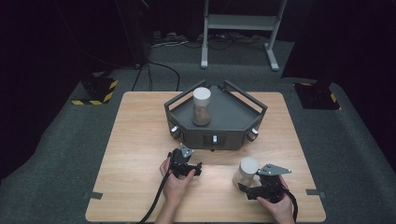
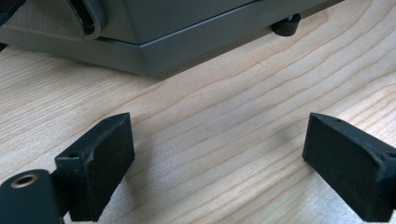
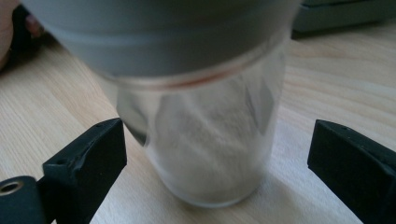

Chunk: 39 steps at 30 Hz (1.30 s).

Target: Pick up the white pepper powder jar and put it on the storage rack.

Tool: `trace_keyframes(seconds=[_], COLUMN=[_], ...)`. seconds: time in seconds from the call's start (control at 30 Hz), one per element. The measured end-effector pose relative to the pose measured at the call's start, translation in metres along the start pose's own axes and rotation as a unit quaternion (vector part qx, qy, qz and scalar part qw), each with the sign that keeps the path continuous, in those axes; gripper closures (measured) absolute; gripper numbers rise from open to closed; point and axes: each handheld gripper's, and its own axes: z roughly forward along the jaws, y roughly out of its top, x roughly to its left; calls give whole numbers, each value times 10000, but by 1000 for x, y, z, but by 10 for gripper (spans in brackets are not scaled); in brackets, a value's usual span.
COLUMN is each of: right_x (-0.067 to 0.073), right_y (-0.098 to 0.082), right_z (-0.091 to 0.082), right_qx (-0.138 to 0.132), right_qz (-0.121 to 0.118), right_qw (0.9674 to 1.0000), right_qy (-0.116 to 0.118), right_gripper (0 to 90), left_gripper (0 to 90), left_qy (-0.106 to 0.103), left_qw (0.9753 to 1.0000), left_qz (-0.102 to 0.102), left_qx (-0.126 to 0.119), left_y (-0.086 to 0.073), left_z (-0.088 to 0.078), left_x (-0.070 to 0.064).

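Right tongs spread around a jar, left tongs spread over bare wood

I see my right tongs (image 3: 217, 158) flanking the lidded jar (image 3: 205, 140) at lower right of the counter (image 1: 140, 140), pads clear of the glass. My left tongs (image 2: 217, 158) gape near the grey tray (image 1: 233, 116), where a second jar (image 1: 201, 106) stands.

Clear jar (image 3: 205, 140), grey lid on, pale powdery fill in lower part. Upright on the wooden counter (image 1: 140, 154), near its front edge, right of centre. Standing free, nothing touching it.
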Motion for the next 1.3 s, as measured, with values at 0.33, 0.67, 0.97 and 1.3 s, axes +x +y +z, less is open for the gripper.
trace_keyframes(seconds=[0.33,0.67,0.97,1.3], right_x=[2,-1,-2,0], right_y=[4,6,7,10], right_z=[4,10,12,13], right_qx=[-221,-323,-427,-402], right_qz=[-16,-33,-120,-262], right_qw=[9998,9994,9988,9987], right_qy=[14,131,191,153], right_gripper=[78,118,267,292], left_gripper=[94,94,94,94], left_qy=[0,-1,-1,-1], left_qw=[10000,10000,10000,10000], left_qz=[1,0,0,0], left_qx=[0,0,1,0], left_y=[0,0,0,0], left_z=[0,0,0,0], left_x=[0,0,0,0])
